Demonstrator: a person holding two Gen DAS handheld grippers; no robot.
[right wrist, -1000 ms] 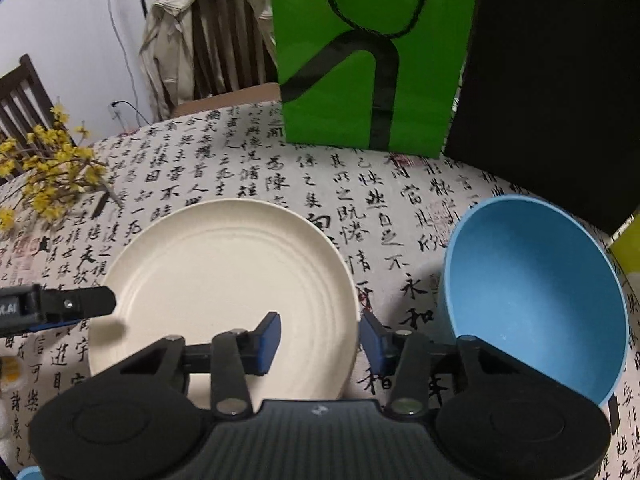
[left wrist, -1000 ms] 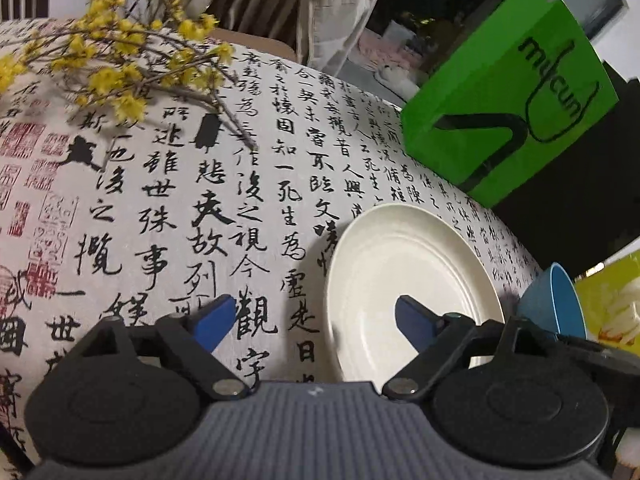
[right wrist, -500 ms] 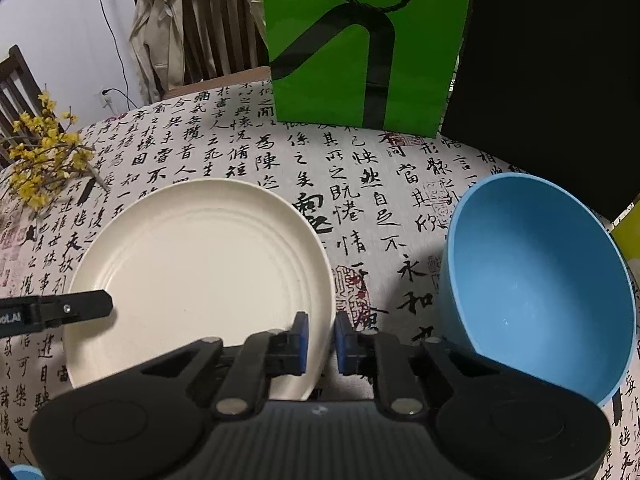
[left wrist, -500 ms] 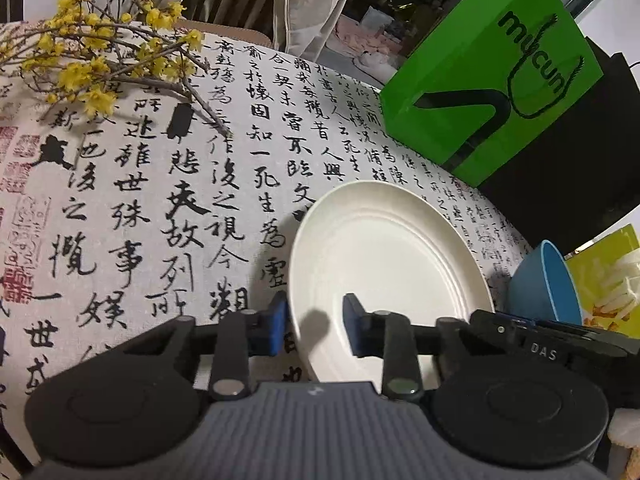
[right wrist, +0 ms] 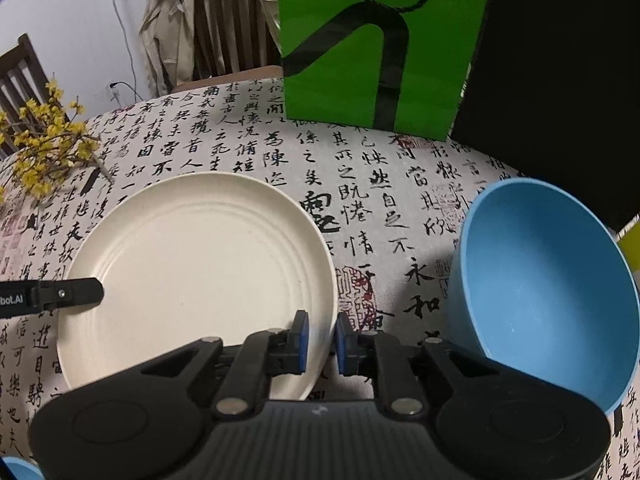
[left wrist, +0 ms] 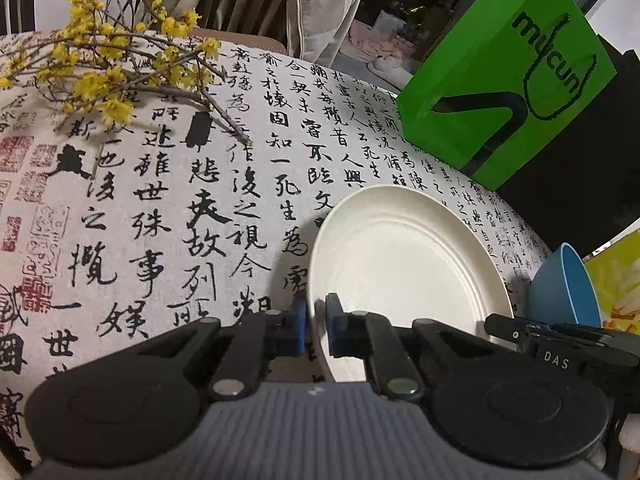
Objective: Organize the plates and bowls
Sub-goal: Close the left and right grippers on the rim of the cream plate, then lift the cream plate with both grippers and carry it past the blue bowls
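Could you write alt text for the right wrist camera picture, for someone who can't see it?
The right gripper pinches the near rim of a cream plate on a calligraphy tablecloth. A blue bowl stands to the right, a green bag behind.

Matt cream plate [left wrist: 404,276], printed cloth [left wrist: 160,208]

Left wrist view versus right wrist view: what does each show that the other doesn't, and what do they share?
Only the left wrist view shows the left gripper shut on the rim of the cream plate, and the lettering on the green bag.

Only the right wrist view shows the right gripper shut on the plate's opposite rim, the inside of the blue bowl, which is empty, and a chair with a jacket draped over it.

Both show the plate, bowl, bag, yellow flowers and calligraphy tablecloth.
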